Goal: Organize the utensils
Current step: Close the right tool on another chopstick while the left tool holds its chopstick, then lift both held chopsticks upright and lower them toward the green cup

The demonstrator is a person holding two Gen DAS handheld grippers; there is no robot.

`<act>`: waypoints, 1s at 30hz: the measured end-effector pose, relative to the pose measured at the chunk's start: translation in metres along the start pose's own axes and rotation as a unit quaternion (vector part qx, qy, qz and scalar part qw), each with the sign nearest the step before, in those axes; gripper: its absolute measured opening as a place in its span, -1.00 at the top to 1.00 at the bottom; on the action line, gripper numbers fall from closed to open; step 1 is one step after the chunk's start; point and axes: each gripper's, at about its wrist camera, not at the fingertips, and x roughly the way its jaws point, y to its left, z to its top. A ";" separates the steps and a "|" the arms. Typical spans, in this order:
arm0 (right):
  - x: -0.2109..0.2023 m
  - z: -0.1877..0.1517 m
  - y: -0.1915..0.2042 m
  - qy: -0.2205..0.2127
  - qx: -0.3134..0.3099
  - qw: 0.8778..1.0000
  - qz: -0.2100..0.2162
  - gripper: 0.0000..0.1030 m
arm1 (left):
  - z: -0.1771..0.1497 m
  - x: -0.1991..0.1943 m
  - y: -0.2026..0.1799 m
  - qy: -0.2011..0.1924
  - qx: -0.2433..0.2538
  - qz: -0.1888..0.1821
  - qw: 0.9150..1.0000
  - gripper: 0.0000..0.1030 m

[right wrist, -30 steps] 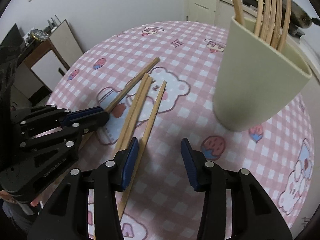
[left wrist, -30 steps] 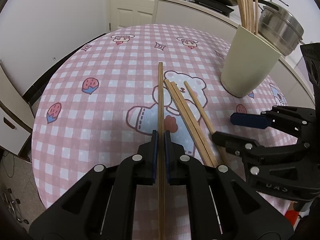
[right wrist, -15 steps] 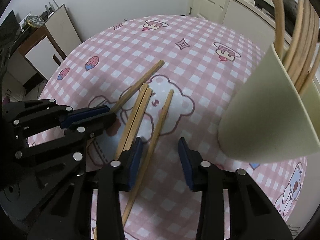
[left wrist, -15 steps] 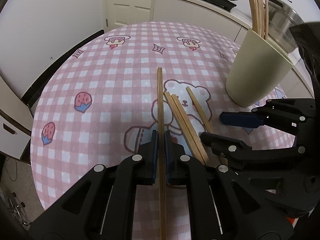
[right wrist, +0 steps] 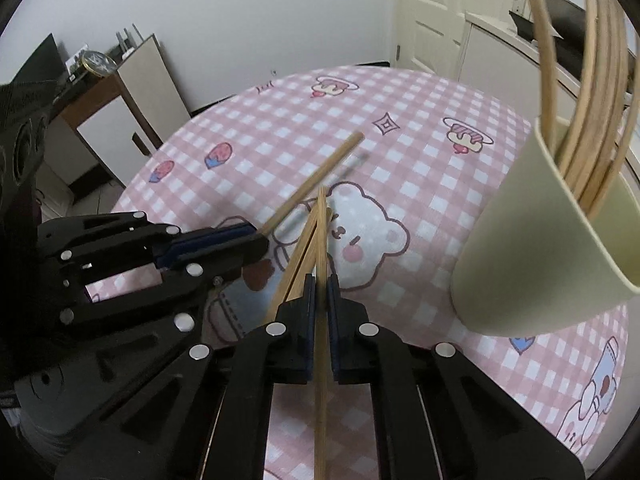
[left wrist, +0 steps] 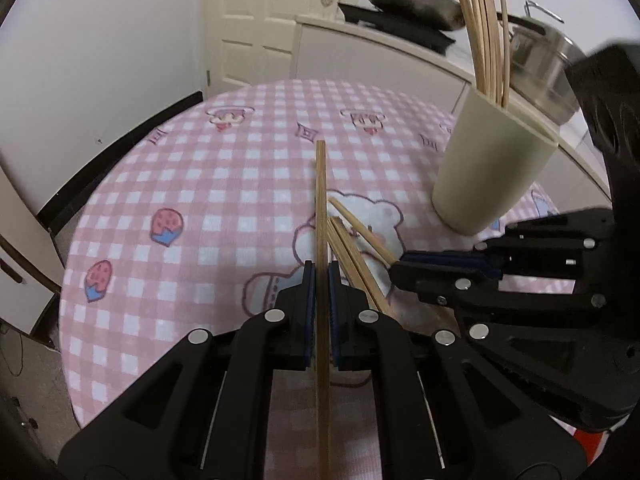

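Note:
My left gripper (left wrist: 319, 280) is shut on one wooden chopstick (left wrist: 320, 200), which points away over the pink checked tablecloth (left wrist: 200, 208). My right gripper (right wrist: 319, 292) is shut on another chopstick (right wrist: 321, 236), its pads pressed against the wood. Two loose chopsticks (right wrist: 298, 256) lie side by side on the cloth between the grippers, just left of the right fingers. In the right wrist view the left gripper (right wrist: 256, 240) shows at the left with its chopstick (right wrist: 320, 172) raised off the cloth. A cream cup (left wrist: 492, 168) holding several chopsticks stands at the right.
Beyond the table's far edge a counter (left wrist: 400, 48) carries a wok (left wrist: 412, 0) and a steel pot (left wrist: 548, 68). A white door (left wrist: 256, 20) is behind. A low cabinet with a clock (right wrist: 96, 62) stands left of the table. The cup (right wrist: 532, 248) is close on the right.
The right gripper's jaws closed from wide apart onto the rightmost chopstick. The left gripper kept its chopstick and tilted its far end up off the cloth.

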 end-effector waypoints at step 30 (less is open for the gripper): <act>-0.136 0.011 -0.018 -0.256 0.015 0.966 0.036 0.92 | 0.050 -0.131 -0.066 -0.193 0.034 -0.057 0.979 0.87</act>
